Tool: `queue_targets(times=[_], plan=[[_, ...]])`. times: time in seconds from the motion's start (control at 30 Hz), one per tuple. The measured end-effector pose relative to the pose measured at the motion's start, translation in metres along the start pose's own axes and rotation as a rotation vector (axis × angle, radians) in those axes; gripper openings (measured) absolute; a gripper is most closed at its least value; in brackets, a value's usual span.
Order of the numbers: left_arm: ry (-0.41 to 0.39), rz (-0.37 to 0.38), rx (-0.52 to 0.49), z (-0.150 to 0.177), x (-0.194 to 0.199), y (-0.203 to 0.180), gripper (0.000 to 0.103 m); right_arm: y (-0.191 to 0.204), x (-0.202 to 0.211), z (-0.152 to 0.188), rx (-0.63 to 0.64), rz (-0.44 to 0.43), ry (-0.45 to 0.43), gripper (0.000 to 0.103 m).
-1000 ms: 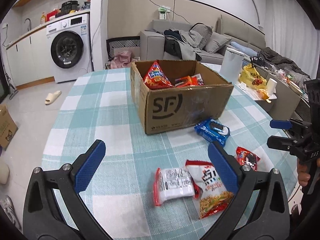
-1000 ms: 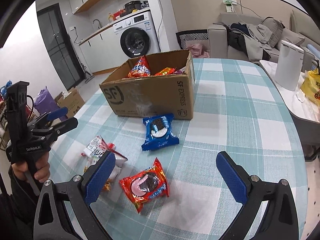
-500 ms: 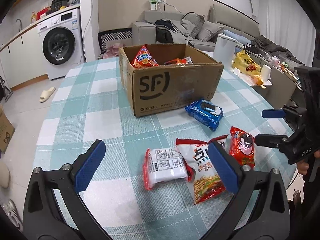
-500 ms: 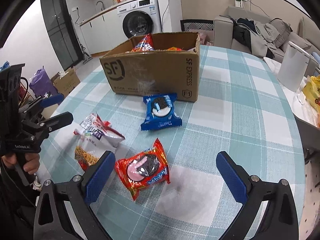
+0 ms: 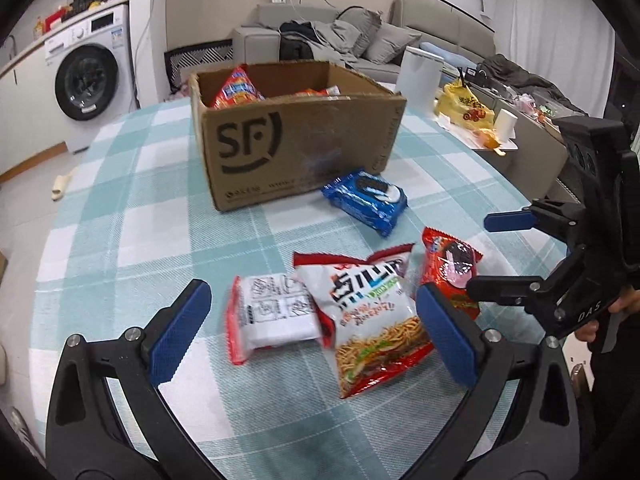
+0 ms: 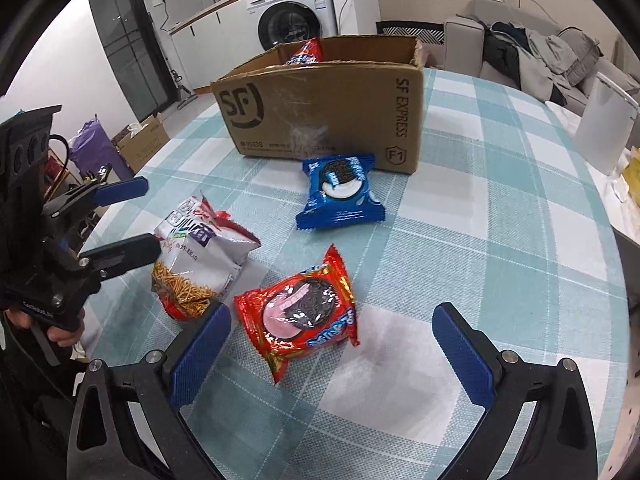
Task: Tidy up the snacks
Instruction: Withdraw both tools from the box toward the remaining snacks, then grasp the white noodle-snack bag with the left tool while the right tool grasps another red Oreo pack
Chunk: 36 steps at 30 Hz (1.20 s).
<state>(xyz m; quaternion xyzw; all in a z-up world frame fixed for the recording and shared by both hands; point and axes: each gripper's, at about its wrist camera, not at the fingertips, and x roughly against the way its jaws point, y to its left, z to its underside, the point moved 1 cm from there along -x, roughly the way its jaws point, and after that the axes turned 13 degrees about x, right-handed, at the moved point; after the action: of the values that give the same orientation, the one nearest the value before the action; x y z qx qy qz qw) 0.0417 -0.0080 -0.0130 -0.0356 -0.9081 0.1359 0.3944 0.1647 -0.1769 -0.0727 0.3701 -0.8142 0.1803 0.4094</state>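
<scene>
Here both grippers' fingers gape over the checked tablecloth; washing machine behind.

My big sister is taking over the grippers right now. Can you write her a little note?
Left hand-held gripper: open, empty, over the white noodle-snack bag and white-and-red packet.
Right hand-held gripper: open, empty, over the red cookie pack.
Blue cookie pack lies before the brown cardboard box.
Done: some snacks boxed.
Left: four packs on the checked tablecloth.
</scene>
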Motion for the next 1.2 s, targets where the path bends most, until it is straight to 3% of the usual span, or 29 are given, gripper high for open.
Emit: queue_targets(times=[0.43, 0.6, 0.67, 0.8, 1.2], plan=[[0.047, 0.035, -0.007, 0.009, -0.022, -0.014, 0.101, 0.012, -0.018, 0.005, 0.041, -0.051, 0.049, 0.1], [0.063, 0.084, -0.004, 0.011, -0.024, -0.016, 0.089, 0.01, -0.019, 0.006, 0.034, -0.047, 0.048, 0.09], [0.07, 0.114, -0.001, 0.012, -0.023, -0.017, 0.078, 0.007, -0.018, 0.006, 0.024, -0.046, 0.047, 0.088], [0.085, 0.145, 0.003, 0.013, -0.024, -0.018, 0.068, 0.0, -0.017, 0.007, 0.007, -0.036, 0.043, 0.087], [0.128, 0.141, 0.006, 0.018, -0.042, -0.022, 0.067, 0.001, -0.015, 0.007, 0.018, -0.051, 0.03, 0.08]])
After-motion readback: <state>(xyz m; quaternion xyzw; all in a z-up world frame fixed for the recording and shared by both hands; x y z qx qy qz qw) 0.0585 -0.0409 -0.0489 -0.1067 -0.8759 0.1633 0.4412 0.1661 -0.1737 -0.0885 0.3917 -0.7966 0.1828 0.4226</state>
